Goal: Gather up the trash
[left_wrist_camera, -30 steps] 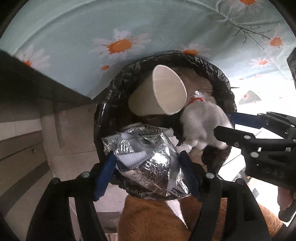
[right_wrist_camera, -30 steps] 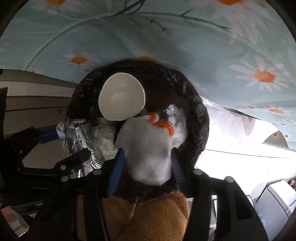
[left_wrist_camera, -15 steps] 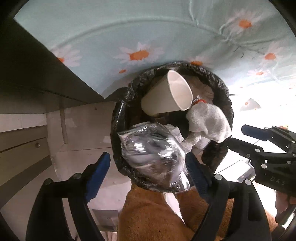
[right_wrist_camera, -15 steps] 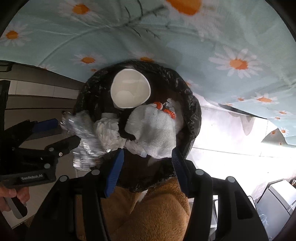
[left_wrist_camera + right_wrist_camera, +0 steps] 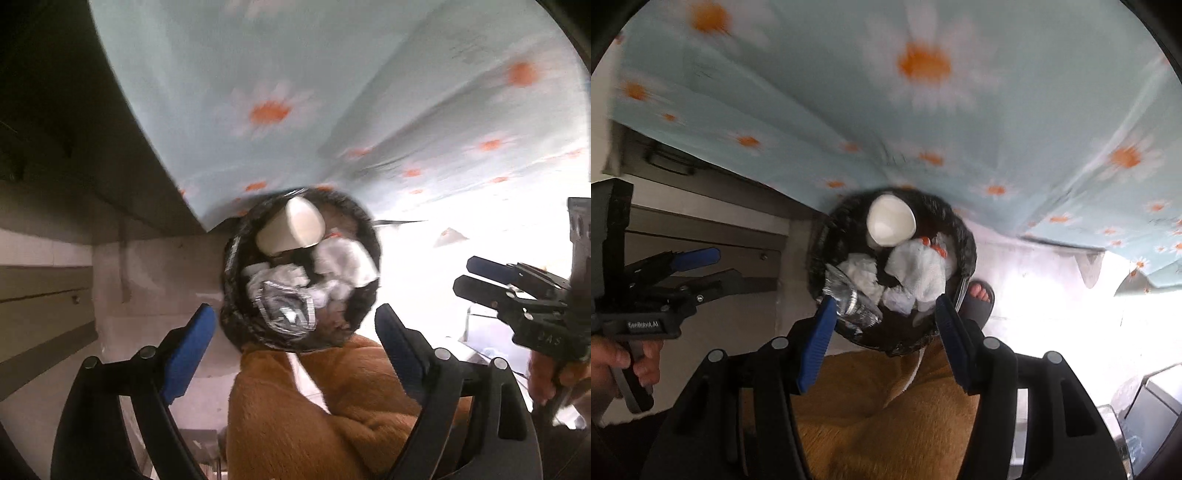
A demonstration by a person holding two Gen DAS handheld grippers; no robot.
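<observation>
A round bin lined with a black bag (image 5: 231, 258) (image 5: 967, 240) stands on the floor below both grippers. In it lie a white paper cup (image 5: 291, 230) (image 5: 890, 221), a silver foil wrapper (image 5: 284, 310) (image 5: 849, 299) and a white cloth with orange trim (image 5: 343, 262) (image 5: 919, 269). My left gripper (image 5: 295, 343) is open and empty, above the bin's near rim. My right gripper (image 5: 884, 332) is open and empty too, also above the near rim. Each gripper shows in the other's view, the right one (image 5: 476, 275) and the left one (image 5: 713, 264).
A light blue tablecloth with daisies (image 5: 332, 92) (image 5: 849, 92) hangs just beyond the bin. My brown fuzzy trousers (image 5: 314, 413) (image 5: 886, 406) fill the foreground, with a sandalled foot (image 5: 979, 295) by the bin. Grey cabinet fronts (image 5: 40, 295) stand on the left.
Both grippers opened, dropped the foil wrapper and the white cloth into the bin, and have pulled up and back from it.
</observation>
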